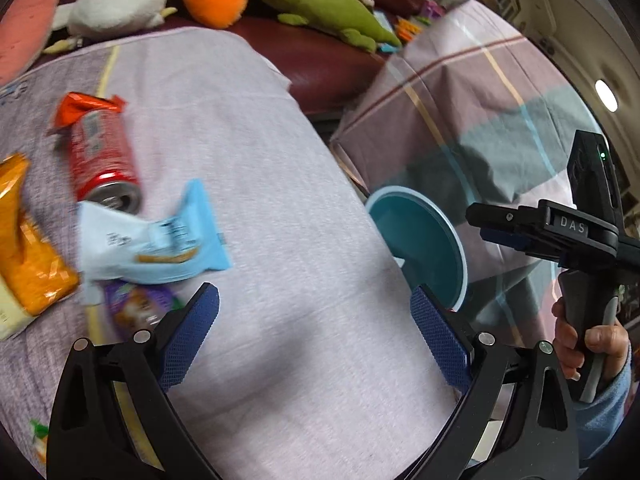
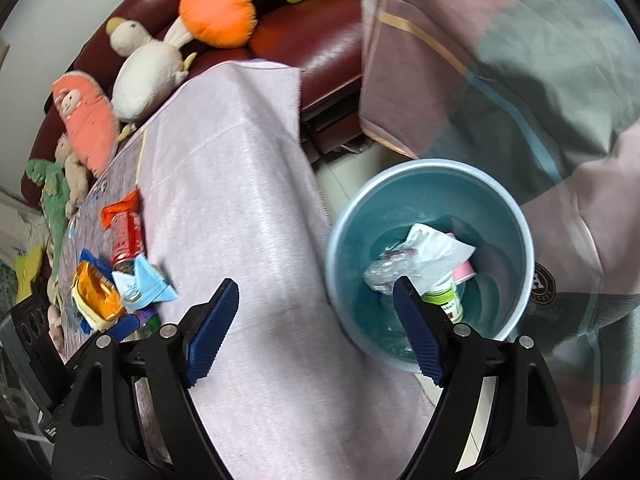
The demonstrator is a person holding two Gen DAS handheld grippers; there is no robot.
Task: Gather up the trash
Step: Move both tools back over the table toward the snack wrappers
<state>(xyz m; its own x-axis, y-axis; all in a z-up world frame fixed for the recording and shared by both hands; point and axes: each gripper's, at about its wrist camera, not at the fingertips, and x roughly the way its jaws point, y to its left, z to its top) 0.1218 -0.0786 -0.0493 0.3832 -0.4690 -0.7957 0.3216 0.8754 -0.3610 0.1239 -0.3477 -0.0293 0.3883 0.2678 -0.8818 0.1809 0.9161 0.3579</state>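
A red can (image 1: pixel 102 160), a light blue wrapper (image 1: pixel 152 240), an orange wrapper (image 1: pixel 28 240) and a purple wrapper (image 1: pixel 136 308) lie in a heap on the pale cloth-covered table (image 1: pixel 280 200). My left gripper (image 1: pixel 314 300) hangs open over bare cloth to the right of the heap, nothing between its fingers. The teal bin (image 2: pixel 516 216) stands on the floor beside the table and holds a white wrapper (image 2: pixel 436 248), crumpled clear plastic (image 2: pixel 384 276) and a green-labelled bottle (image 2: pixel 444 300). My right gripper (image 2: pixel 316 284) is open and empty above the table edge and the bin's rim.
A maroon sofa (image 2: pixel 320 44) behind the table carries plush toys: a white duck (image 2: pixel 144 76), an orange one (image 2: pixel 216 12) and a green one (image 1: pixel 320 4). A plaid cloth (image 2: pixel 500 60) drapes something at the right. A hand (image 1: pixel 588 344) holds the right gripper's handle.
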